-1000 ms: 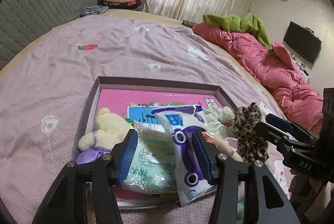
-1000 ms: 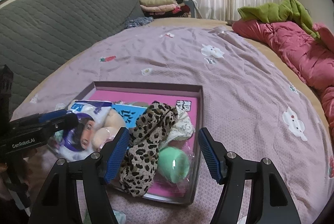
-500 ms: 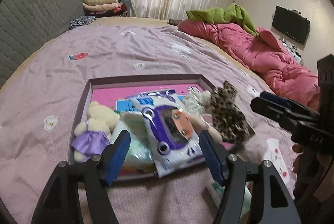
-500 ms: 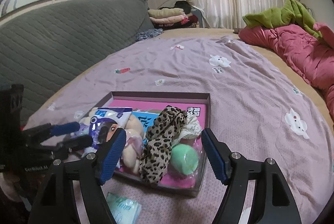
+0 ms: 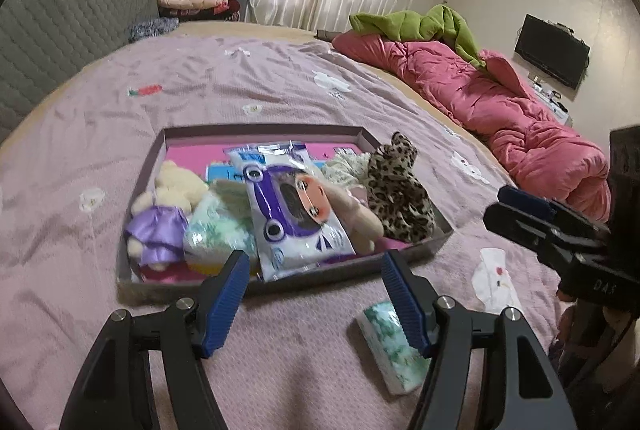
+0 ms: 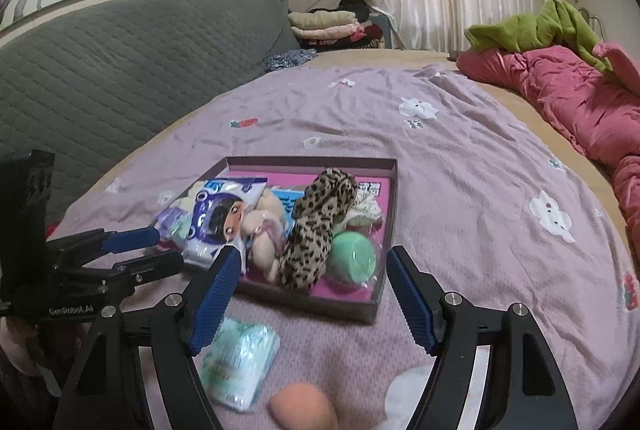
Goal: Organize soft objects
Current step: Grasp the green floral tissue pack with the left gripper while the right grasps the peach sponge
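Both tools hang empty over the bed, jaws spread: the left tool faces the shallow box, the right tool beside it. The box gathers the soft things so they stay together: wipes pack on top, leopard cloth at its 3 o'clock. A tissue pack and an orange sponge lie outside at the box's 6 o'clock, likely next.

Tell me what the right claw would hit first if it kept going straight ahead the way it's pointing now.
Probably the near wall of the tray, then the green ball just inside it. The right claw is open and empty, aimed at that corner; depth is hard to judge.
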A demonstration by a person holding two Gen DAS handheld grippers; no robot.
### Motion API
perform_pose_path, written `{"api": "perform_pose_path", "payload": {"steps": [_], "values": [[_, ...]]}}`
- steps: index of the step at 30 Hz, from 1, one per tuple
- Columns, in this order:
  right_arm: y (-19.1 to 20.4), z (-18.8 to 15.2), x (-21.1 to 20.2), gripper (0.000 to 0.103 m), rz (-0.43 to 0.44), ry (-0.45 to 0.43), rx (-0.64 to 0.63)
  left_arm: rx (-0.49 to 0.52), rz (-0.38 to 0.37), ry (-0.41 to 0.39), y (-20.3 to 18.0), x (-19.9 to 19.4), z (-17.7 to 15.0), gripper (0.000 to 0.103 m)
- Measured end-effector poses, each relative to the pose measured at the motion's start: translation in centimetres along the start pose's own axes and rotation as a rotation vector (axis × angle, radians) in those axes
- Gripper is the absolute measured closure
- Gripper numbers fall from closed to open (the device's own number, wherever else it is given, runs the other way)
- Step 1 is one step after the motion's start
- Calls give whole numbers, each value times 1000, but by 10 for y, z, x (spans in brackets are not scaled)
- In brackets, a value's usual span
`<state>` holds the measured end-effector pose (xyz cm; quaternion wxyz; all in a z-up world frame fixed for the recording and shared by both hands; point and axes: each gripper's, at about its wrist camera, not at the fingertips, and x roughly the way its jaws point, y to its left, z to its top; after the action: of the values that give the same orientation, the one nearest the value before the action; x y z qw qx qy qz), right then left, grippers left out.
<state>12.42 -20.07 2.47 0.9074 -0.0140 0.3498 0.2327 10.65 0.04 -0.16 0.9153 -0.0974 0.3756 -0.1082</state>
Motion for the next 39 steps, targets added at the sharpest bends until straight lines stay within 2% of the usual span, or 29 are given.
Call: {"api": "perform_pose_path", "payload": {"steps": [7,13,18,23,30,39], "values": [[1,-28,-12,27,2,106,25,-35,-38,61,-8,3,-16,35],[-2,-54,-4,27,-41,249,5,-46,-69,123,-17,11,-29,35],[-1,-67,6,27,-45,323,-37,-112,-116,194,-22,24,-39,35],[11,-75,17,27,-65,358,-136,-157,-131,244,-23,39,-45,35],[14,-83,32,50,-38,405,-153,-191,-123,304,-29,59,-47,35],[13,-85,42,53,-8,416,-133,-192,-92,332,-37,76,-44,35]]}}
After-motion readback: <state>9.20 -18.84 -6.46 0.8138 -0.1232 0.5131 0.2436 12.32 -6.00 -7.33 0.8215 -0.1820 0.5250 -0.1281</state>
